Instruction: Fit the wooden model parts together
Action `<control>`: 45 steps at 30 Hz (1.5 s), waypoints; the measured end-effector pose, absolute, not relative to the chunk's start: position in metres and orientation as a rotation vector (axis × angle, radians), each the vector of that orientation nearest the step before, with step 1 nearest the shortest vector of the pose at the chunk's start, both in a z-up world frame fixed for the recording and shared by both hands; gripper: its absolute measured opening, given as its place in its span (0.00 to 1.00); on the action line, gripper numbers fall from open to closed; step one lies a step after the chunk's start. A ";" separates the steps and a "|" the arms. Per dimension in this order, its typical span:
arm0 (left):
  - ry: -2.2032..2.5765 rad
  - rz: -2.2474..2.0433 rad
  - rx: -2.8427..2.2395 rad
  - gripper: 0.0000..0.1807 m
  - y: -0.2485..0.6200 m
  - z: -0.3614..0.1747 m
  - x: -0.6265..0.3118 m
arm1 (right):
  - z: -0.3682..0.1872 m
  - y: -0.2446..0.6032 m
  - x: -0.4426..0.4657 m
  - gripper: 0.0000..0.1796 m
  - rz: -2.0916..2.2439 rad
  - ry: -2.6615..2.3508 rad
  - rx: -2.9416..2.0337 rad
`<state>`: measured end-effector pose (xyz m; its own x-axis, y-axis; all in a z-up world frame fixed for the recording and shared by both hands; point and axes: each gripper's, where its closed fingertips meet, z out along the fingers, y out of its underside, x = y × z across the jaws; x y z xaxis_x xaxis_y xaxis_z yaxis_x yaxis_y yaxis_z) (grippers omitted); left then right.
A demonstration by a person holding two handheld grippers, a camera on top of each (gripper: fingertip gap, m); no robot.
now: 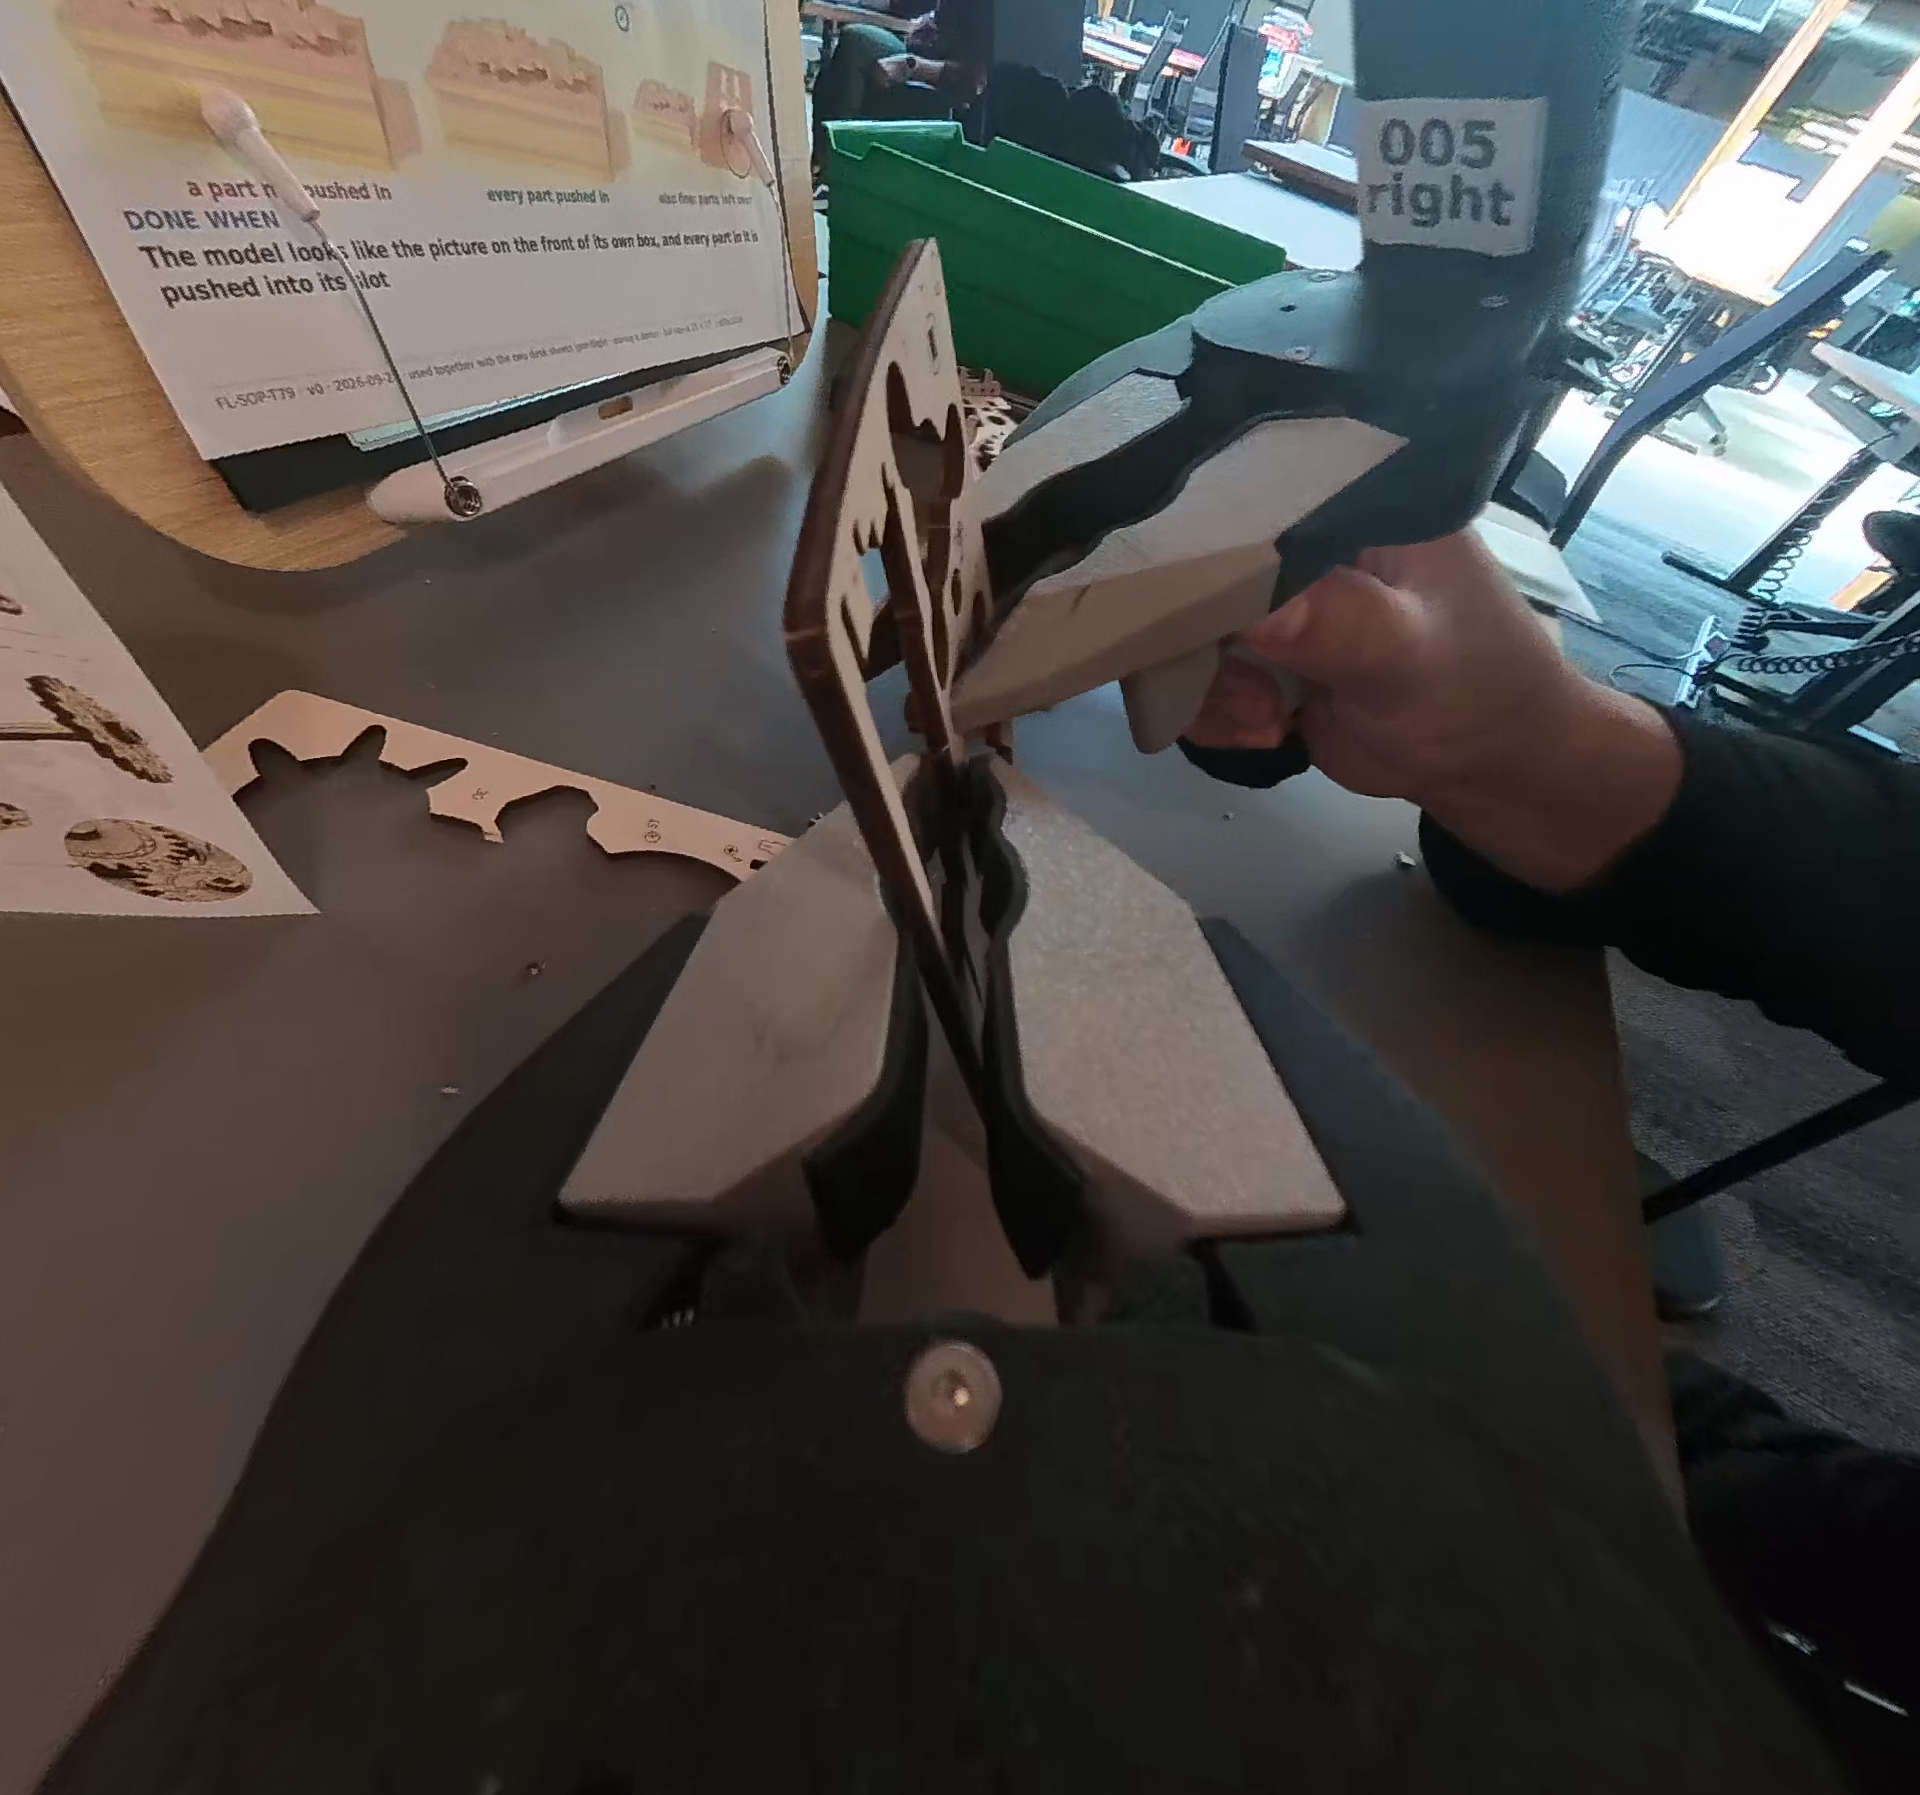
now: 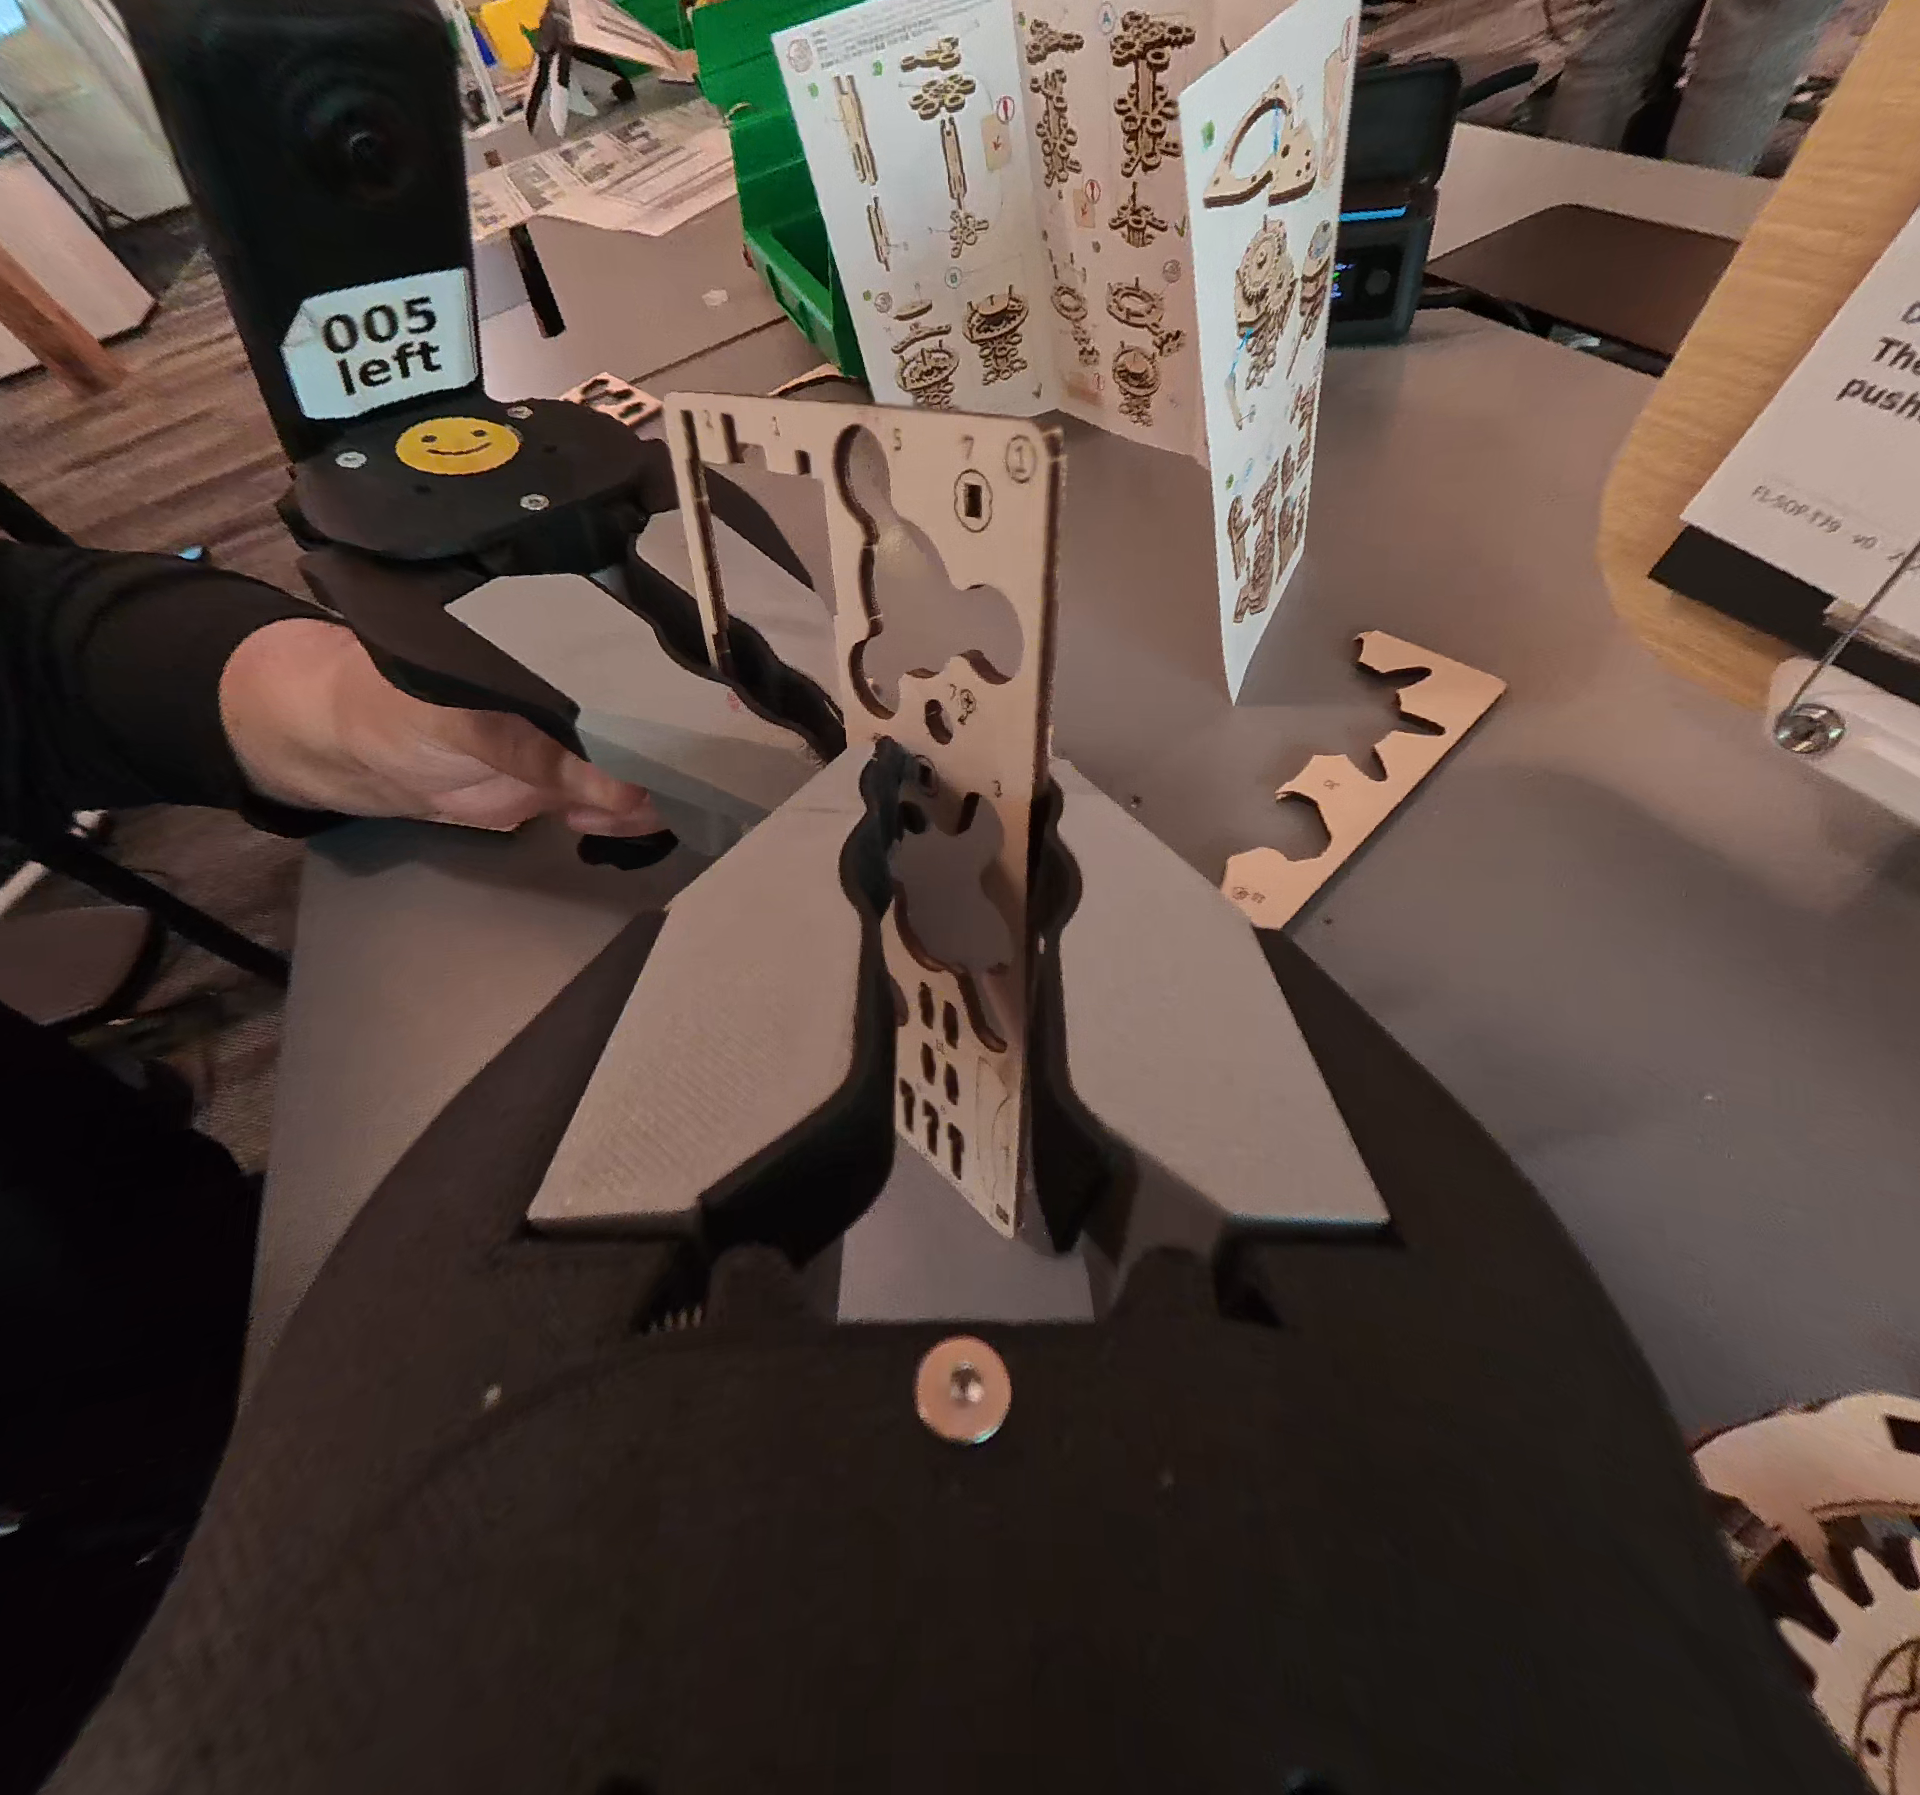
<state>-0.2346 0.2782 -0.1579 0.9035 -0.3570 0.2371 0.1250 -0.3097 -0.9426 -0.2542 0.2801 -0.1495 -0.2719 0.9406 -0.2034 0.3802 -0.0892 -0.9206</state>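
Observation:
A thin wooden sheet (image 1: pixel 862 540) with several punched-out shapes stands almost upright above the grey table (image 1: pixel 364 1070). My left gripper (image 1: pixel 940 789) is shut on its lower edge. My right gripper (image 1: pixel 966 602) reaches in from the right, turned on its side, with its fingers closed on the sheet higher up. In the right wrist view the sheet (image 2: pixel 935 519) runs between the right gripper's (image 2: pixel 961 789) fingers, which press on it. The left gripper (image 2: pixel 790 696) holds the sheet's left edge there. A hand holds each gripper.
A leftover strip of cut wood (image 1: pixel 468 789) lies flat on the table and also shows in the right wrist view (image 2: pixel 1361 779). A folded leaflet (image 2: pixel 1039 187) stands behind it. A green bin (image 1: pixel 1018 249) and a sheet holder (image 1: pixel 416 187) stand at the back. A wooden part (image 2: pixel 1829 1537) lies near right. Both grippers' tips are close together, under 4 cm apart.

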 end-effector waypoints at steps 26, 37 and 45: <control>0.068 -0.762 -1.747 0.01 0.282 -0.156 -0.236 | -0.138 0.293 -0.246 0.07 1.606 -1.606 -1.359; 0.086 -0.870 -1.700 0.00 0.269 -0.134 -0.245 | -0.116 0.292 -0.239 0.13 1.585 -1.553 -1.288; 0.137 -1.020 -1.897 0.00 0.257 -0.162 -0.251 | -0.106 0.295 -0.204 0.15 1.410 -1.584 -1.298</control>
